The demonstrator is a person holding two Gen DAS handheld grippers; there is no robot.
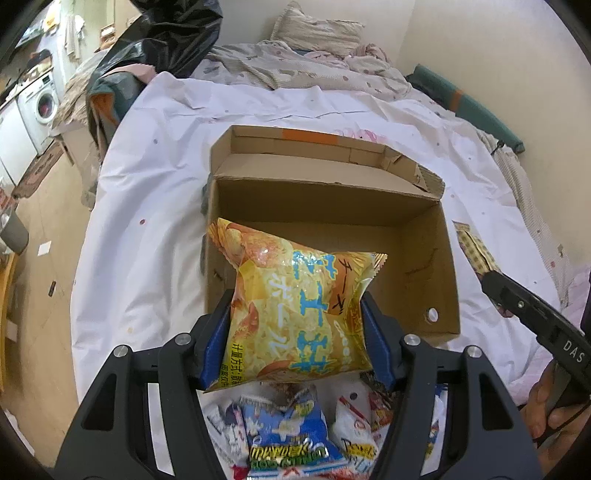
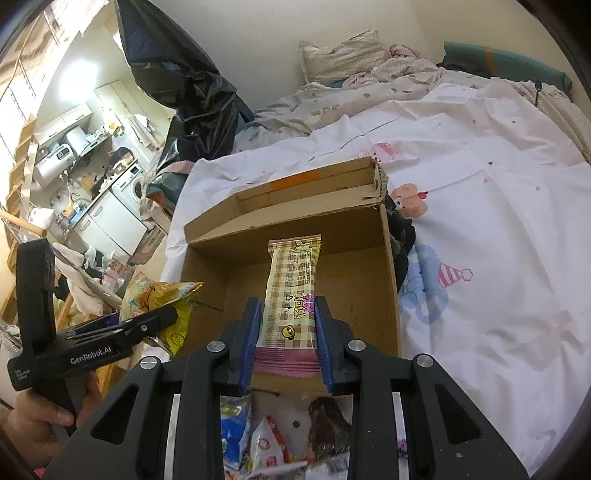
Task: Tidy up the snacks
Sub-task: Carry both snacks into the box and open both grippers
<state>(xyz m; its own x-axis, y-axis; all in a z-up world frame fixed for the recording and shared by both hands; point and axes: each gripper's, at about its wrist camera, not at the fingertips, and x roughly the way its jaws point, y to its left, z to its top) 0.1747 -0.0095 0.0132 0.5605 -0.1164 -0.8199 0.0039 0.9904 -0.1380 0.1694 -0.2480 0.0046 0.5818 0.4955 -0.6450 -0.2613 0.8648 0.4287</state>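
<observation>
An open cardboard box lies on a white bedsheet, with nothing inside it. My left gripper is shut on a yellow puffed snack bag, held above the box's near left corner. My right gripper is shut on a long plaid-patterned wafer bar with a pink end, held over the box's near edge. In the left wrist view the right gripper shows at the right with the plaid bar. The right wrist view shows the left gripper holding the yellow bag at the left.
A pile of loose snack packets lies just below both grippers. Rumpled quilts and a pillow fill the far end of the bed. A black plastic bag hangs at the bed's left side; a washing machine stands beyond.
</observation>
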